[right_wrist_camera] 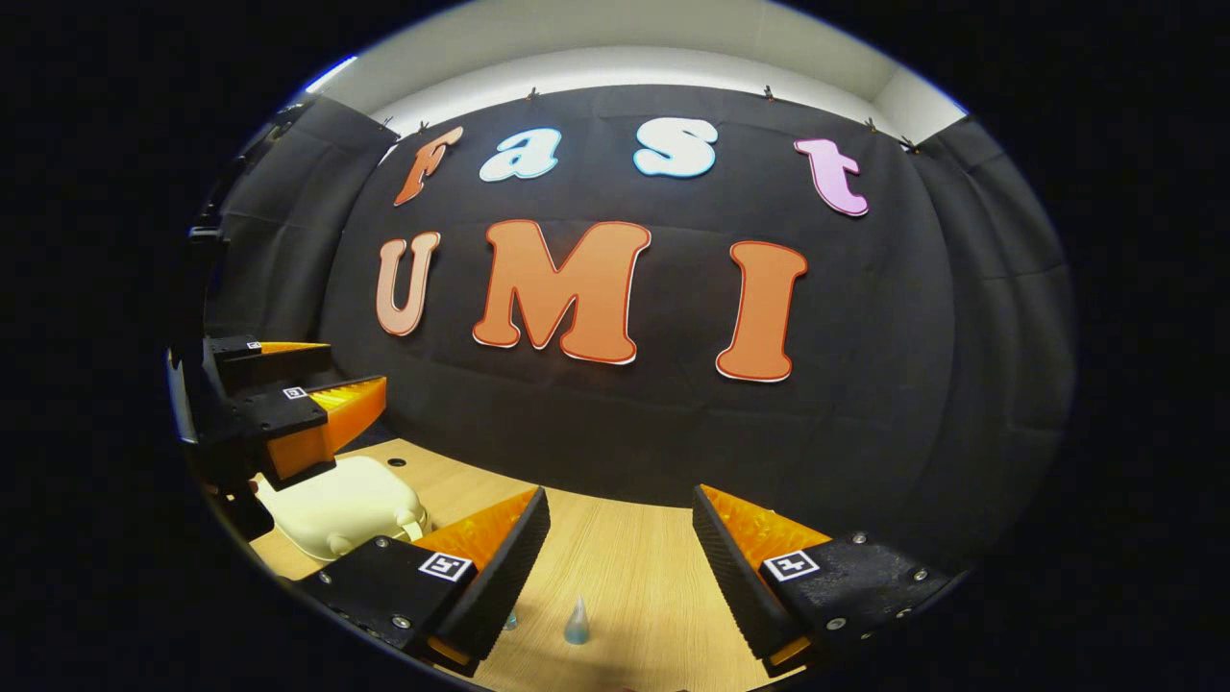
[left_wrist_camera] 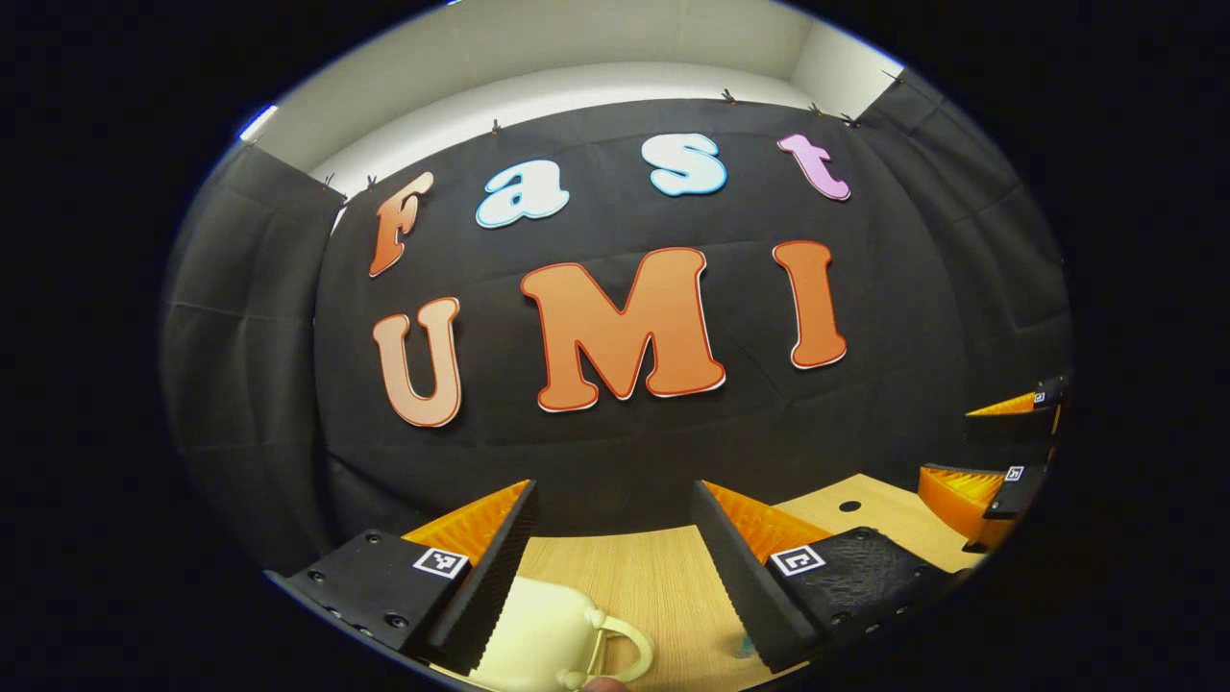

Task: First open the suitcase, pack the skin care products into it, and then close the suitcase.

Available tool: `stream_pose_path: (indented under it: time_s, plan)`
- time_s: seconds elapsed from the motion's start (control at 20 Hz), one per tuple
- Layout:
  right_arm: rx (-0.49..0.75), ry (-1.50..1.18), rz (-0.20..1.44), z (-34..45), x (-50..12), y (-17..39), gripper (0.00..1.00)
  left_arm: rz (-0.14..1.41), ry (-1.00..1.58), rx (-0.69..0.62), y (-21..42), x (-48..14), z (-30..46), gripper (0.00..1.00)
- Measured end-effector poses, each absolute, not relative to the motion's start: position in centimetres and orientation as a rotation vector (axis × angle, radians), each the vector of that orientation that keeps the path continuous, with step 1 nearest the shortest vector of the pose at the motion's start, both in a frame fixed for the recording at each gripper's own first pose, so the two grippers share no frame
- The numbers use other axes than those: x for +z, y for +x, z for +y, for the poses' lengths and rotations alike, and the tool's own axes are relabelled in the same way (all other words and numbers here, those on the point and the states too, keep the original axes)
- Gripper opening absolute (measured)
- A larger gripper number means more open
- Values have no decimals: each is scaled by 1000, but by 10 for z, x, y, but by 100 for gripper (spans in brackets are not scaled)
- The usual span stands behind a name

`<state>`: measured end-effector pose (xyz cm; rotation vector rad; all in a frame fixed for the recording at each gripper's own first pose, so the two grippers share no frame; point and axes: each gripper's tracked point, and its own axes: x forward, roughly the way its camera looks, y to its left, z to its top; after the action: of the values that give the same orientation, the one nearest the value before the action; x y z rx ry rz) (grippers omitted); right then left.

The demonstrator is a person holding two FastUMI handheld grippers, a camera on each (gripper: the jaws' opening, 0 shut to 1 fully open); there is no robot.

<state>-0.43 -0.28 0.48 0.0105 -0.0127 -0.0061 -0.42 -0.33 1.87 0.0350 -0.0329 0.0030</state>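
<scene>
Currently left tongs [left_wrist_camera: 615, 548] spread wide, holding nothing; cream suitcase [left_wrist_camera: 538, 639] lies closed on the wood surface [left_wrist_camera: 653, 577] right below them, handle facing the gap. Right tongs [right_wrist_camera: 620, 553] also wide apart and empty, suitcase off to their left beneath the other tongs. Small clear cone-capped bottle [right_wrist_camera: 577, 622] stands between right fingers. Bare surface runs ahead to the cloth wall.
</scene>
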Motion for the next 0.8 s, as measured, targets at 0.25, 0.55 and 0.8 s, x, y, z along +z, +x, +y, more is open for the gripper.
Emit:
stream_pose_path:
  time_s: [0.25, 0.55, 0.8]
  plan:
    - [7, 9, -9, 0, 3, 0, 94, 1, 59, 3, -2, 4, -4, 98]
    - [-6, 4, 3, -12, -5, 3, 94, 90, 208, -67, 1, -43, -16, 98]
    - [-16, -5, 9, -25, -10, 4, 94, 172, 339, -123, -2, -85, -25, 98]
